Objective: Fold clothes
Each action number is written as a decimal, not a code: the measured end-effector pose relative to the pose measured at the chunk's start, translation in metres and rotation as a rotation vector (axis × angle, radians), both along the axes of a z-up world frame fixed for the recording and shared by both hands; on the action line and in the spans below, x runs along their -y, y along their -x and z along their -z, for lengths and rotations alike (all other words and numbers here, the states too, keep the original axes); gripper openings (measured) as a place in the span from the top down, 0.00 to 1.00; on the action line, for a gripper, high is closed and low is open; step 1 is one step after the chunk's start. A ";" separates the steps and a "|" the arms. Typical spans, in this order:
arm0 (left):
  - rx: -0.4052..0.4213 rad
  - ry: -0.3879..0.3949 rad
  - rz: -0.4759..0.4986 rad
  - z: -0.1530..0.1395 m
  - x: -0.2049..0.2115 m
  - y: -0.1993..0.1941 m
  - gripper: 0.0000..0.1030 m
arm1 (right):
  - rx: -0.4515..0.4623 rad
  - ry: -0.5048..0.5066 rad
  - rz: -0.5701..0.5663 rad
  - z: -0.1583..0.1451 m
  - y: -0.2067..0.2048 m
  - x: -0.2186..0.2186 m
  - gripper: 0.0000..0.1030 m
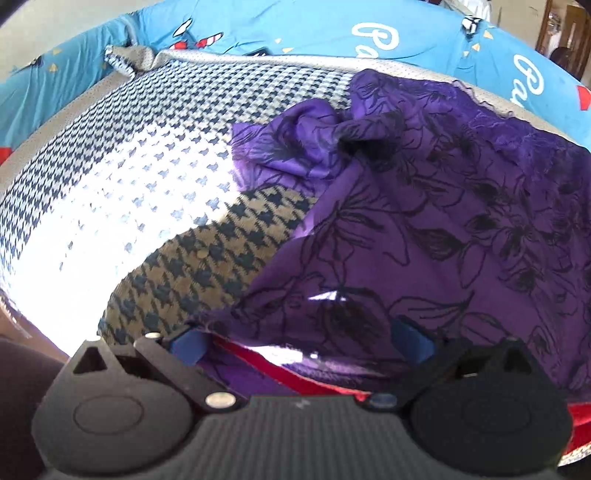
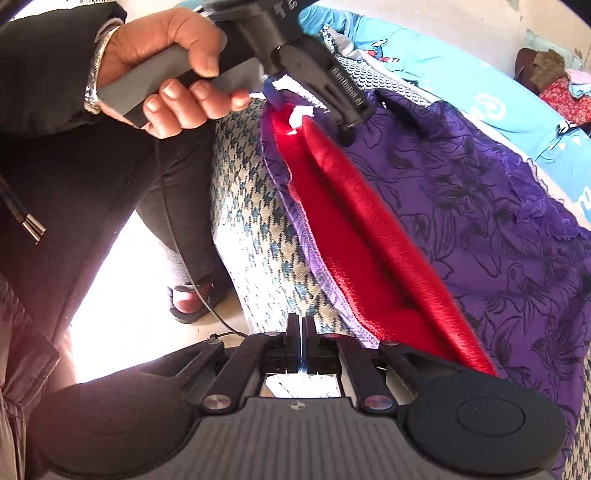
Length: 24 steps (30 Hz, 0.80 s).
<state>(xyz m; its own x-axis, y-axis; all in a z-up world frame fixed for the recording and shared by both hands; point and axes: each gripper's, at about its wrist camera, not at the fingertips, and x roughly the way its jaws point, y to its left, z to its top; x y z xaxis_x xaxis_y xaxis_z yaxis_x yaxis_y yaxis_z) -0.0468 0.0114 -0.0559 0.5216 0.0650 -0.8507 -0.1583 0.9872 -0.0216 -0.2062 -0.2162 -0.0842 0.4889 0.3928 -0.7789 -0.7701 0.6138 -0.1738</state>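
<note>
Houndstooth blanket (image 1: 122, 184) fills the left of the left wrist view, blue printed sheet (image 1: 295, 26) along the top. Purple floral garment (image 1: 461, 229) with its red lining (image 2: 369, 236) spreads across the right. Left gripper (image 1: 297, 341) stands released, fabric draped between its fingers. Right gripper (image 2: 301, 345) is clenched, seemingly empty. Hand (image 2: 166, 70) sits upper left.

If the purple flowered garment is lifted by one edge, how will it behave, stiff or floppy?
Probably floppy: the purple garment lies bunched in soft wrinkles on the houndstooth cover. Its shiny red lining suggests it may slip. It looks thin, so likely light.
</note>
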 end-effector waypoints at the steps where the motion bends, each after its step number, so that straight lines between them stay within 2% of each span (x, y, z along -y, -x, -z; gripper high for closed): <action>1: 0.001 0.016 -0.014 0.000 -0.004 0.000 0.00 | 0.004 -0.015 0.019 -0.002 -0.002 0.003 0.98; 4: 0.006 0.064 -0.053 0.001 -0.016 0.001 0.00 | 0.007 -0.081 0.089 -0.010 -0.008 0.015 0.98; 7: 0.027 0.073 -0.042 -0.002 -0.014 0.003 0.00 | 0.012 -0.122 0.123 -0.015 -0.011 0.018 0.97; 11: 0.051 0.074 -0.026 -0.008 -0.010 0.004 0.00 | 0.022 -0.151 0.089 -0.016 -0.011 0.003 0.97; 16: 0.051 0.073 -0.045 -0.007 -0.013 0.004 0.00 | 0.045 -0.164 0.026 -0.005 -0.016 -0.040 0.96; 20: 0.052 0.066 -0.075 -0.007 -0.018 0.006 0.00 | 0.103 -0.125 -0.012 0.007 -0.023 -0.074 0.84; 24: 0.050 0.075 -0.092 -0.008 -0.021 0.007 0.00 | 0.191 -0.044 -0.040 0.020 -0.026 -0.094 0.72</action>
